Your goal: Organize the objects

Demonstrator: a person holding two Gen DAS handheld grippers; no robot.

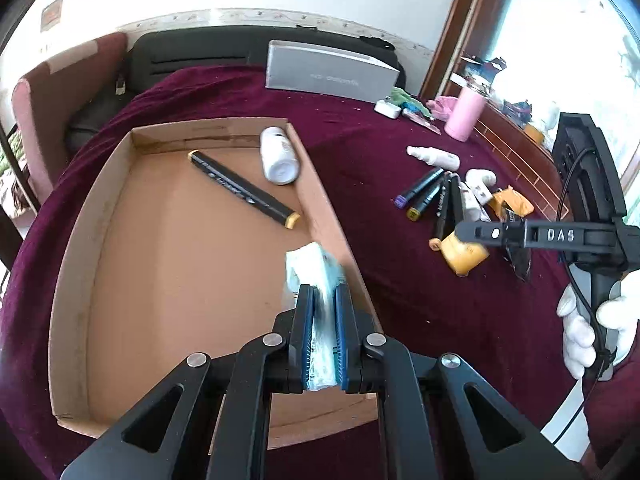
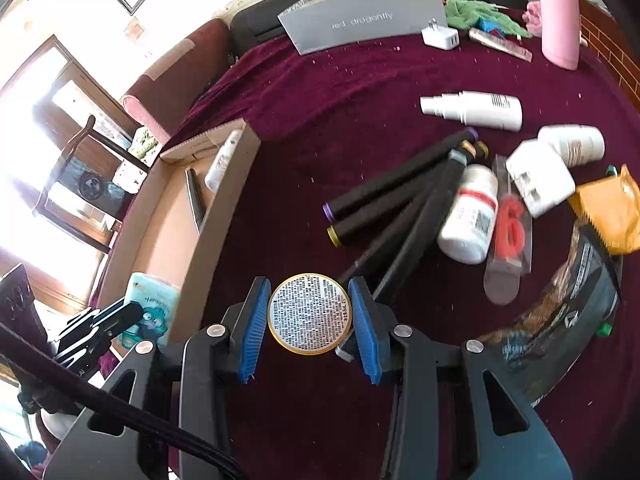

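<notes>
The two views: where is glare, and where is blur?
Left wrist view: the window at the upper right is blown out white, and the tissue pack looks smeared. Right wrist view: windows on the left glare, and the dark snack bag is soft.

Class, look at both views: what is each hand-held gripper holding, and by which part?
Left hand-held gripper: a tissue pack, pinched at one end. Right hand-held gripper: a round tin, clamped across its rim.

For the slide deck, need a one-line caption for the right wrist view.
Right gripper fingers clamp a round yellow-rimmed tin above the maroon cloth, markers and bottles beyond.
</notes>
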